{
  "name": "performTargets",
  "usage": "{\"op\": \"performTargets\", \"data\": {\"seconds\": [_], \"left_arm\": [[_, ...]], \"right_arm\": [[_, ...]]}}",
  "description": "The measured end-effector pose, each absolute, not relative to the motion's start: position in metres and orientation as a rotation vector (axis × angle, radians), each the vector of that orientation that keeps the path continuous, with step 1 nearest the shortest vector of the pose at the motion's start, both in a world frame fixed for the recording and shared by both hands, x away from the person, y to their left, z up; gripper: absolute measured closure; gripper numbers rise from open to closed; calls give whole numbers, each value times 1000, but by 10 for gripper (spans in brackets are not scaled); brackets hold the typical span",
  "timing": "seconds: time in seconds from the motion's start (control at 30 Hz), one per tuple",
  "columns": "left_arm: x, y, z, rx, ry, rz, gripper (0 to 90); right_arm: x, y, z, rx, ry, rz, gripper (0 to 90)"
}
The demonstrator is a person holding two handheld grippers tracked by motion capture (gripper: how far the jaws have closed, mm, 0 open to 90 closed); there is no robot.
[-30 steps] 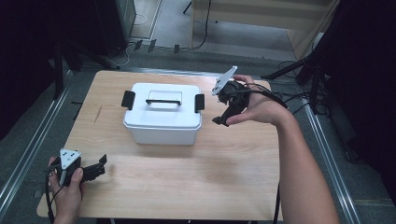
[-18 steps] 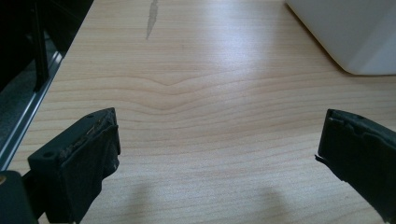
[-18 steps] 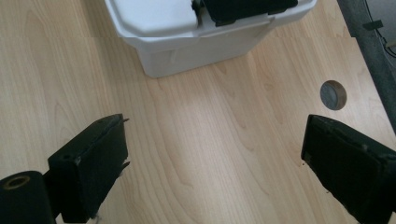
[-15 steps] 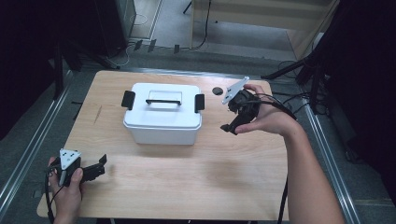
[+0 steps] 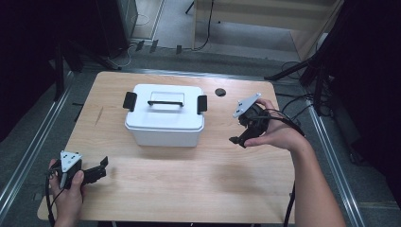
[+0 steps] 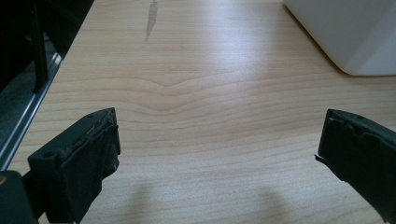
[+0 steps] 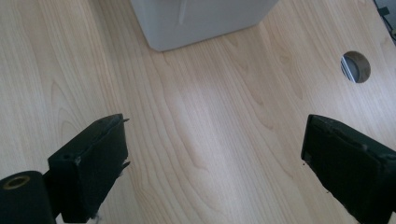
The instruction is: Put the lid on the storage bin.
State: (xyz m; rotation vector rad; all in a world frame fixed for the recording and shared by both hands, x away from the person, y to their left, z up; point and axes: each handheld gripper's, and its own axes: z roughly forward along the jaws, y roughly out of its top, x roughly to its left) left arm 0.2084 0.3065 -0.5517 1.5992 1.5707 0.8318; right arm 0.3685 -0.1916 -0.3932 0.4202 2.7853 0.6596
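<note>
At the near left corner of the one wooden table (image 5: 189,189), the left gripper (image 5: 101,166) is held with jaws spread, empty. One white lidded box (image 5: 164,116) with two black latches is seen mid-table. Right of it, well apart, the right gripper (image 5: 235,140) is held, likewise spread and empty.

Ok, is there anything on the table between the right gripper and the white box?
Nothing visible. In the high view, bare wood lies between the right gripper and the white box. The right gripper view shows open jaws and bare table up to the box's corner. The round hole in the table sits off to the side, near the far edge.
</note>
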Motion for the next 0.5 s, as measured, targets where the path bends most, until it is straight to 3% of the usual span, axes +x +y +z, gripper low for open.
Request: {"op": "performTargets", "data": {"seconds": [0.5], "left_arm": [[208,306,-552,1589,1570,836,0]], "right_arm": [[355,-214,-428,507,2732,703,58]]}}
